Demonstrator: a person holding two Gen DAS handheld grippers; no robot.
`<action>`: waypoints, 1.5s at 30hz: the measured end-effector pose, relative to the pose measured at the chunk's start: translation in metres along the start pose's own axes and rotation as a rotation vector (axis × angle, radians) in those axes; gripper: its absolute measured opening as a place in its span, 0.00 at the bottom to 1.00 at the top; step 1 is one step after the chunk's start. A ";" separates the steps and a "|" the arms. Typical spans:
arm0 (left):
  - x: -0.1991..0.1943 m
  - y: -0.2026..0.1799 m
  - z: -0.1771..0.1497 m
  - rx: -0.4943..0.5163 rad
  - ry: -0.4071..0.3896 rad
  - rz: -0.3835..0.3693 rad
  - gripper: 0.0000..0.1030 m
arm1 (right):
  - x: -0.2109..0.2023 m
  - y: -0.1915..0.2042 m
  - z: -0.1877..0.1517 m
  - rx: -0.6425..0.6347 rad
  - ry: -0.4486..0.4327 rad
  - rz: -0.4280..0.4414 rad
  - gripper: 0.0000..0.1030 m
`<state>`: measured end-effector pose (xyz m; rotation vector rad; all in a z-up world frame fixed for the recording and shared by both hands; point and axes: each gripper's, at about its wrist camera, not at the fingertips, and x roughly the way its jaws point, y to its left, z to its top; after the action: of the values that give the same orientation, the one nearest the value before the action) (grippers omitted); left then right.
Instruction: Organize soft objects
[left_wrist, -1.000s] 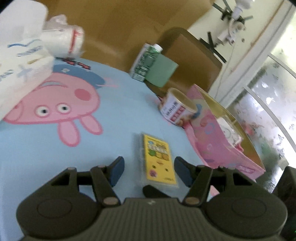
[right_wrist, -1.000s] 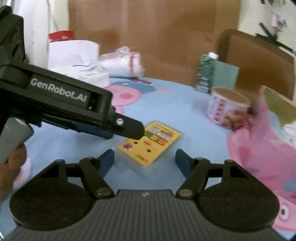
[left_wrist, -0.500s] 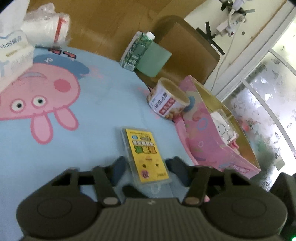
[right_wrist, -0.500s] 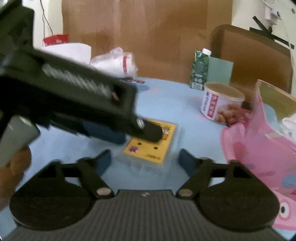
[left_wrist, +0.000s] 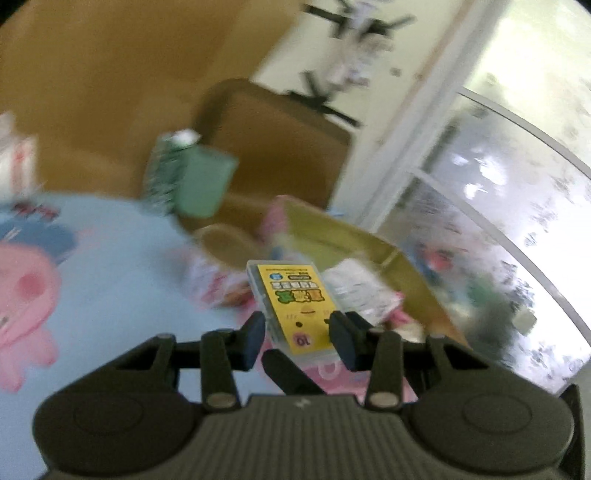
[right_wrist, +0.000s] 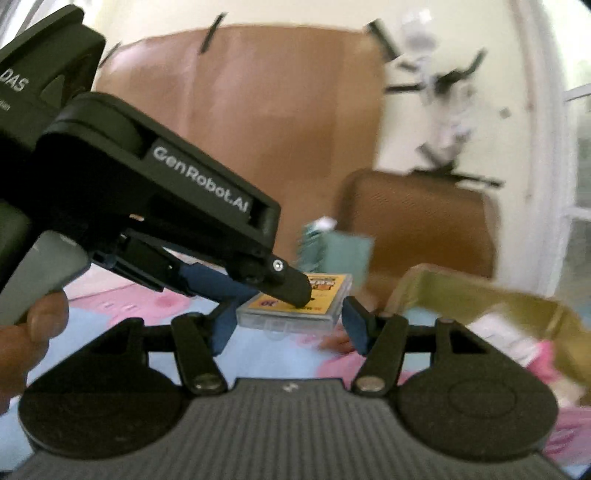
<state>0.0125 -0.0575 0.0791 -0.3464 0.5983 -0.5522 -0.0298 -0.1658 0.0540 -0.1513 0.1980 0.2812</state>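
Observation:
My left gripper (left_wrist: 297, 338) is shut on a clear pack with a yellow label (left_wrist: 295, 303) and holds it lifted above the blue cartoon tablecloth (left_wrist: 110, 266), near the pink open box (left_wrist: 354, 251). In the right wrist view the same pack (right_wrist: 295, 306) hangs in the air, held by the left gripper's black body (right_wrist: 155, 206). My right gripper (right_wrist: 288, 326) is open and empty; its blue pads stand on either side of the pack, apart from it. A white soft pack (left_wrist: 358, 291) lies inside the pink box.
A green carton (left_wrist: 184, 177) stands at the table's far edge before a brown chair (left_wrist: 280, 140). A round snack tub (left_wrist: 218, 258) sits beside the pink box (right_wrist: 480, 302). White wrapped packs (left_wrist: 14, 166) are at the far left. A window is at the right.
My left gripper closed on the yellow-label pack and lifted it off the tablecloth toward the pink box. Both views have swung upward.

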 end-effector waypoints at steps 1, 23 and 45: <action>0.009 -0.011 0.004 0.025 0.004 -0.012 0.37 | -0.002 -0.009 0.001 0.006 -0.010 -0.025 0.62; 0.159 -0.096 0.012 0.210 0.141 0.075 0.50 | -0.008 -0.195 -0.036 0.325 0.099 -0.385 0.58; 0.009 -0.071 -0.053 0.277 -0.022 0.314 1.00 | -0.091 -0.117 -0.038 0.531 0.056 -0.299 0.60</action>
<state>-0.0413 -0.1277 0.0665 0.0047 0.5336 -0.3222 -0.0881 -0.3075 0.0503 0.3364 0.2949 -0.0787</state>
